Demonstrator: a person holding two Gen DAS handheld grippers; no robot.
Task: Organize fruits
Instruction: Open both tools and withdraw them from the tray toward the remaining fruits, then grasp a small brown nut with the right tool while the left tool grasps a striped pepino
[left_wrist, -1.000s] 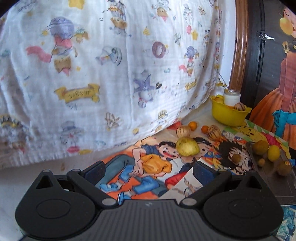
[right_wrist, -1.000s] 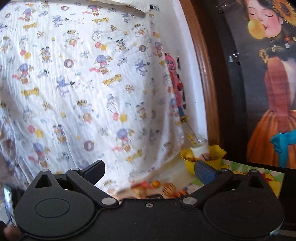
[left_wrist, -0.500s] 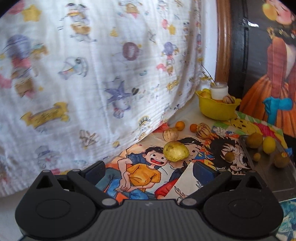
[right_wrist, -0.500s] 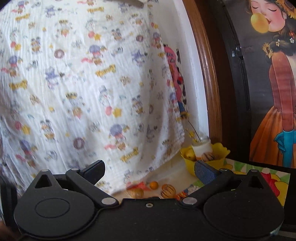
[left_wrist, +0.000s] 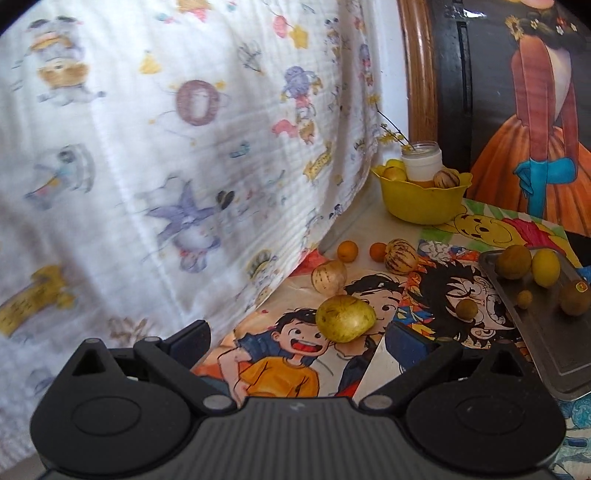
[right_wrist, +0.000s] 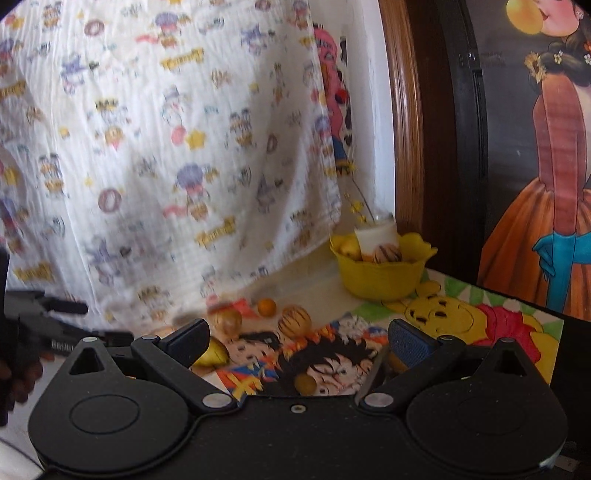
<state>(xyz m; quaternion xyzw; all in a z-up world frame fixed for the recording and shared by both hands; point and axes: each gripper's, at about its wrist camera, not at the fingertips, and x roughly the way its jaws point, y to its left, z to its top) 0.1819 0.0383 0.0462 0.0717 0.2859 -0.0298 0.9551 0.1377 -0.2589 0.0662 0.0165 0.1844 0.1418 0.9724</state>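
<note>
The left gripper (left_wrist: 297, 341) is holding its two black fingers spread wide with nothing between the pads, and a large yellow-green round fruit (left_wrist: 345, 318) is sitting just ahead of the gap, a little nearer the right finger (left_wrist: 408, 345), lying on the cartoon-printed table covering (left_wrist: 280, 365). The right gripper (right_wrist: 295, 341) is likewise standing open and empty, hovering above the same covering, with the same fruit (right_wrist: 214, 356) peeking out beside its left finger (partly hidden by it).

Just beyond the fruit, a small brown round fruit (left_wrist: 466, 308) is resting on the printed face. Farther back, two striped pale melons (left_wrist: 328, 276) (left_wrist: 401, 255) are lying near two small orange fruits (left_wrist: 347, 251) (left_wrist: 378, 252). To the right, a grey metal tray (left_wrist: 554, 350) is carrying a brown round fruit (left_wrist: 513, 261), a yellow lemon (left_wrist: 545, 267), a tiny brown fruit (left_wrist: 524, 298) and a brown fruit with a sticker (left_wrist: 574, 297), all apart from one another.

At the back, a yellow plastic bowl (left_wrist: 421, 201) is holding fruit and a white jar (left_wrist: 422, 164) with a twig of yellow flowers. A white cloth with cartoon prints (left_wrist: 166, 147) is hanging along the left.
</note>
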